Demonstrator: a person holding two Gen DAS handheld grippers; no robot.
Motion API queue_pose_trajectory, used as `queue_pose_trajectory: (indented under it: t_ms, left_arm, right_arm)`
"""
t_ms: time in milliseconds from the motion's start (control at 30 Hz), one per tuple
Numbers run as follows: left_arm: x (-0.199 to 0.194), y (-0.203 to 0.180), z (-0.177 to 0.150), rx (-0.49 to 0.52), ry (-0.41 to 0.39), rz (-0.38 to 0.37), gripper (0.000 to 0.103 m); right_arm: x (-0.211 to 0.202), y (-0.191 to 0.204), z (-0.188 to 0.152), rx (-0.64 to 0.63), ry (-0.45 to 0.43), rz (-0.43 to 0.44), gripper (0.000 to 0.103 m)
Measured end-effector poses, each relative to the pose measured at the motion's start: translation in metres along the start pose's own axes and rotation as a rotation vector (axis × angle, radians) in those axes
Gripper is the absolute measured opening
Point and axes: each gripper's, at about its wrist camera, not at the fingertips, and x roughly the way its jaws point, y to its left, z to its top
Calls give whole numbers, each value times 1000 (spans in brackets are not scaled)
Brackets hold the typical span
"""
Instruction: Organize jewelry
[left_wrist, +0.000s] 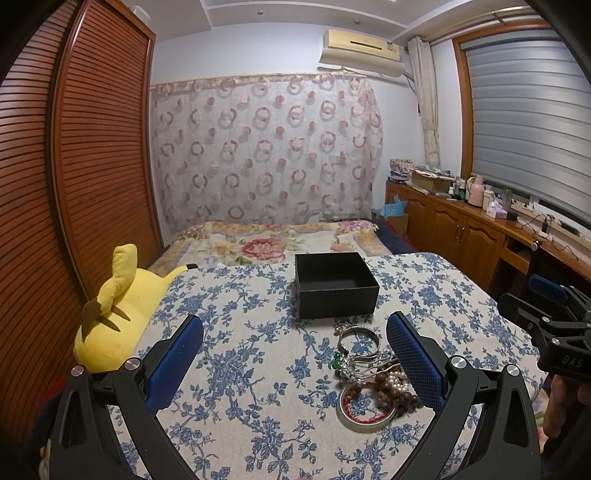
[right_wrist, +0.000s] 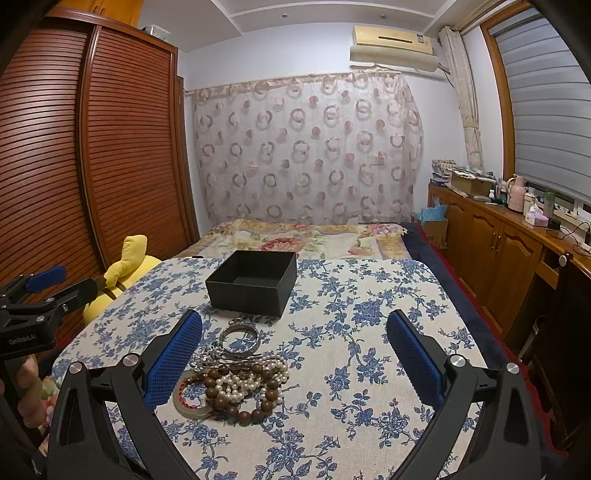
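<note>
The left gripper (left_wrist: 295, 363) and right gripper (right_wrist: 293, 363) are both hovering above the floral tablecloth (right_wrist: 369, 314) with jaws spread wide, gripping nothing. The jewelry pile (right_wrist: 236, 380) (wooden beads, pearls, silver bangles, a jade bangle) is lying just in front of the empty black box (right_wrist: 251, 282), beside each gripper's inner finger.
</note>
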Motion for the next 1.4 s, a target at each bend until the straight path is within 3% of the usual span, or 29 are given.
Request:
queue_pose_trajectory:
  t_ms: [433,800,967,1233,1400]
  left_arm:
    - [-6,-5,14,1,7,-5,96]
    - [26,0,-15,-3,87,-49,96]
    - [47,2,-30,-6,148,-80,96]
    - [74,-3,-46,6,230,-172,96]
    - [98,-6,-47,-46,296,-277,94]
  right_arm:
    - [0,1,-1,0,1,1,101]
    - [16,-3,-15,-25,50,28,100]
    - [27,-8,-24,-39,97,59,85]
    - [37,-17,-35,-49,144,79,79]
    - [42,-21,-38,-56,165,75,79]
